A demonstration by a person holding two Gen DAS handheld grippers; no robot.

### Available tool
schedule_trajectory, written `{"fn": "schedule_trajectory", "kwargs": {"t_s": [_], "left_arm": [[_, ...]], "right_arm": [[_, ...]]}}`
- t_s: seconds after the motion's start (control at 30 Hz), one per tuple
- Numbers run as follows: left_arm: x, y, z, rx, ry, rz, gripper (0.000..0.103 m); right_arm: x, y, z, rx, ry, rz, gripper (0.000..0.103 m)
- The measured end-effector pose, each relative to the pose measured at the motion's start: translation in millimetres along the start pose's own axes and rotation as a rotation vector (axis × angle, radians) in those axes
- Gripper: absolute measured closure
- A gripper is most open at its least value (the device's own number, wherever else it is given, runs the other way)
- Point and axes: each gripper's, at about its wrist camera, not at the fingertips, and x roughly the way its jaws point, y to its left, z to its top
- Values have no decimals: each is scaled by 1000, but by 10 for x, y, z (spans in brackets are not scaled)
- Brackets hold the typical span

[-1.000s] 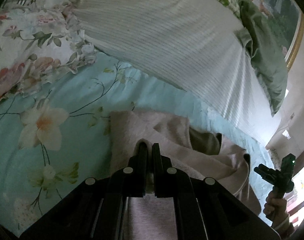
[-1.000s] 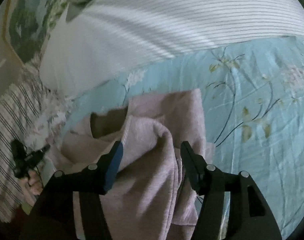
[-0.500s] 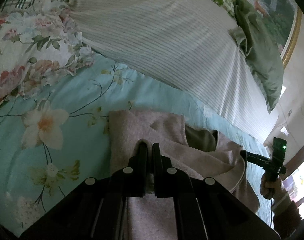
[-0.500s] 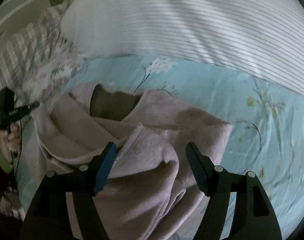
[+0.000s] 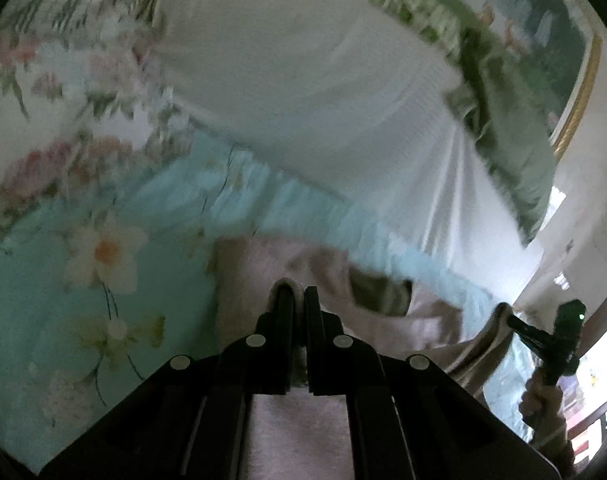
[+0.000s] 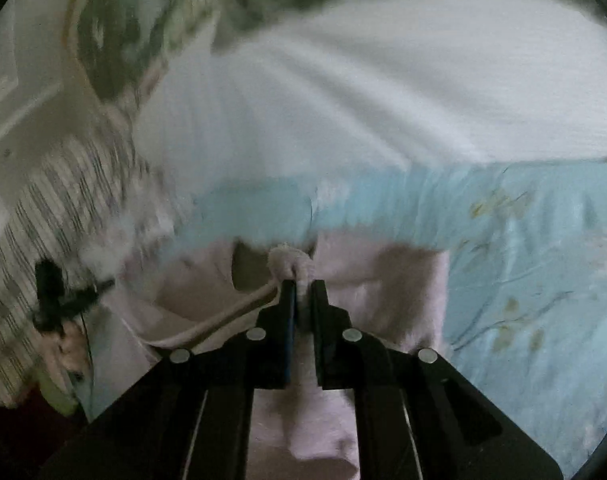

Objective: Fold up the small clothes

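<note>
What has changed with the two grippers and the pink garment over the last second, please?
The right gripper, open a second ago, has shut on a bunch of the pink garment. The left gripper stays clamped on the garment's other edge, which still lies on the blue floral sheet.

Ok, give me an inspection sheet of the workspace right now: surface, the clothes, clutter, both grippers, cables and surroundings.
Surface: bed sheet, light blue with a flower print, wrinkled.
Job's things: one pale pink garment lying on the sheet, partly bunched, its darker inside showing at an opening.
Clutter: nothing seen.
Grippers: left gripper shut on a fold of the garment; right gripper shut on a bunched piece of it.
Cables: a thin dark line hangs beside the left gripper in the right wrist view; too blurred to tell.
Surroundings: white striped pillow, flowered pillow, green cloth, framed picture behind. Both views blurred.
</note>
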Motion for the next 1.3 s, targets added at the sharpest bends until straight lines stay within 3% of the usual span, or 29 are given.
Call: {"fn": "schedule_trajectory", "kwargs": {"t_s": [0.1,0.27,0.4,0.47,0.6,0.67,0.7,0.73,0.77,0.83,0.9,0.97,1.03,1.1,1.17,1.23,1.3], "left_arm": [[66,-153,149,32,-15,21,100],[745,-145,238,19,56,101,100],[1273,46,112,33,138,216,100],[1363,149,50,12,175,227,98],[1096,156,-16,-8,163,192,94],[886,25,-92,40,141,174,83],[800,-58,-147,62,140,154,83],[733,-163,-231,89,149,115,82],[711,-277,-319,121,172,70,82],[812,-516,-503,197,249,16,82],[1041,-705,-669,270,330,10,82],[1276,-764,-739,313,373,54,79],[1559,-649,-646,284,379,134,80],[1698,-405,-403,184,331,144,90],[1732,-175,-164,100,277,214,94],[1673,29,15,29,225,255,95],[1522,228,105,-41,196,265,95]], "right_arm": [[24,-53,140,17,-14,-119,94],[610,-405,143,87,68,-262,94],[986,-646,-38,155,136,-307,89],[1028,-714,-84,181,146,-336,84],[623,-623,-117,223,13,-307,60],[461,-432,-148,199,-14,-250,59],[435,-343,-196,181,-1,-211,59],[449,-241,-244,154,30,-165,59],[562,-75,-338,100,115,-96,59],[795,115,-489,31,247,-35,59],[1165,287,-671,-78,407,-32,59],[1443,258,-717,-117,455,-113,59],[1562,125,-627,-101,421,-173,59],[1555,-97,-399,-35,289,-254,59],[1385,-357,-213,73,140,-351,59],[1199,-537,-155,190,41,-365,57],[1032,-600,-183,267,2,-344,54]]}}
